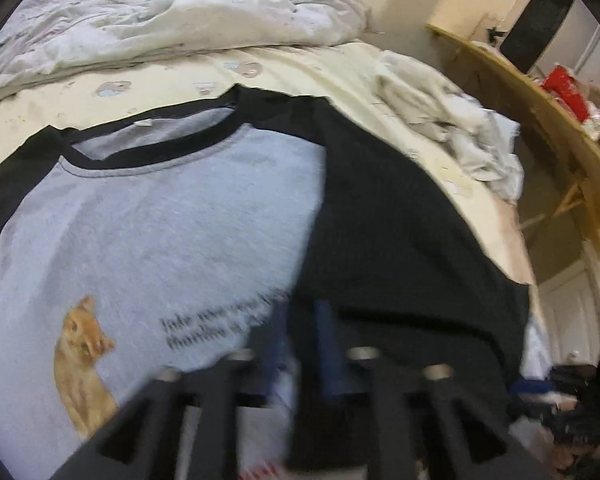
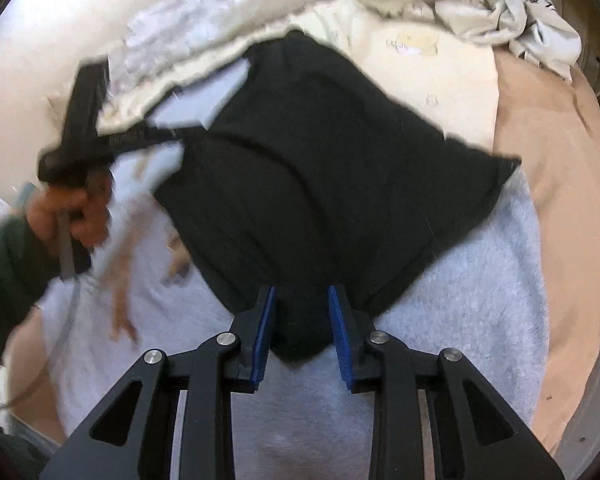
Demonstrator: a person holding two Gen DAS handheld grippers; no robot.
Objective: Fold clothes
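R gripper (image 2: 302,336): we see its blue pads (image 2: 263,336) standing apart, w/ the cuff end of the black sleeve (image 2: 332,168) bunched between them. The cloth fills the gap approx. edge to edge, but we cannot tell whether the pads press on it or only flank it. From that point the sleeve fans outward, folded across the grey body of the raglan T-shirt (image 2: 460,300), which lies flat on the bed.

L gripper (image 1: 298,344): in its own view the frame is blurred; the blue fingers (image 1: 328,344) stand apart over the line where the folded black sleeve meets the grey chest. No cloth sits visibly between them, so we read this claw as apart and holding nothing. In the R view we see the same tool at upper left, gripped by a hand (image 2: 70,216) in a dark green sleeve (image 2: 8,264), above the shirt's left side.

Shirt detail, L view: black neck band (image 1: 148,148), orange cat print (image 1: 84,364) and two lines of dark text, unreadable, on the chest.

Surroundings: cream bed sheet (image 1: 300,76) w/ small printed motifs under the shirt; a rumpled white duvet (image 1: 172,16) behind the collar; a crumpled white garment (image 1: 460,132) near the bed's R edge; a wooden shelf (image 1: 540,104) beyond, carrying a red item (image 1: 562,84).
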